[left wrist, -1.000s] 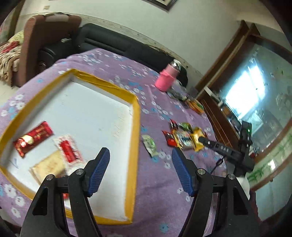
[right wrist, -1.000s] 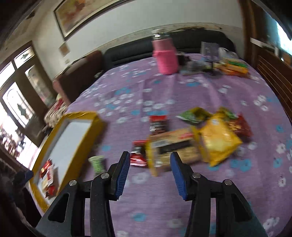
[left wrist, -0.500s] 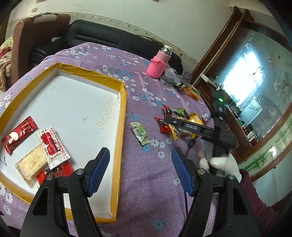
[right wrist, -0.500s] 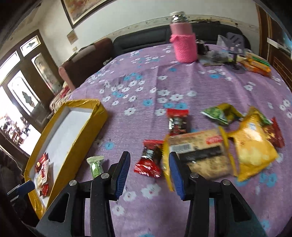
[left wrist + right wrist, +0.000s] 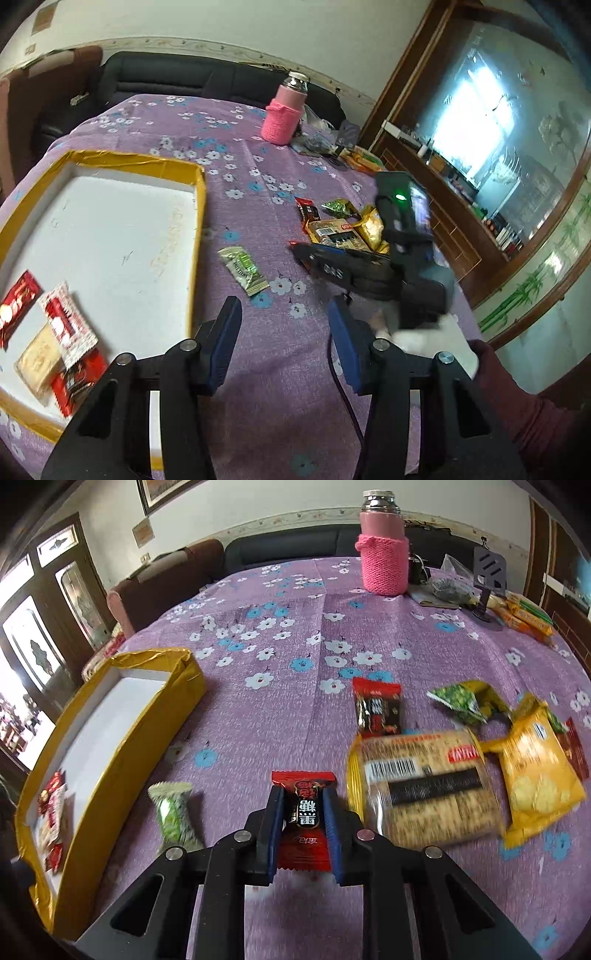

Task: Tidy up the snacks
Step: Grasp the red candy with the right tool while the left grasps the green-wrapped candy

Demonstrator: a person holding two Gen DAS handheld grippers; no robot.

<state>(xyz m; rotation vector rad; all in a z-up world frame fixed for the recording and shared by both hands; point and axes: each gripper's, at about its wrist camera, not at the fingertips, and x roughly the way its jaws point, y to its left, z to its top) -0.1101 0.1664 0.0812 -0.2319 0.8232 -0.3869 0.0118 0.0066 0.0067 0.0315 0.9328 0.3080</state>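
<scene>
Right, my counter with its purple flowered cloth fills both views. On its left side sits the gold-rimmed box, white inside, with a few packets lying in its near corner: a red one, a red-and-white one and a pale biscuit pack. At the far side stands the pink knit-sleeved flask. Over to the right is the loose heap: the big cracker pack, the yellow chip bag touching it, a green bag behind, and a dark red packet just beside the crackers. A small green candy lies alone between the heap and the box. My right tongs are pinching the red candy by its sides, down at the cloth, just left of the crackers. My left tongs hang spread wide above the cloth beside the box, gripping nothing.
</scene>
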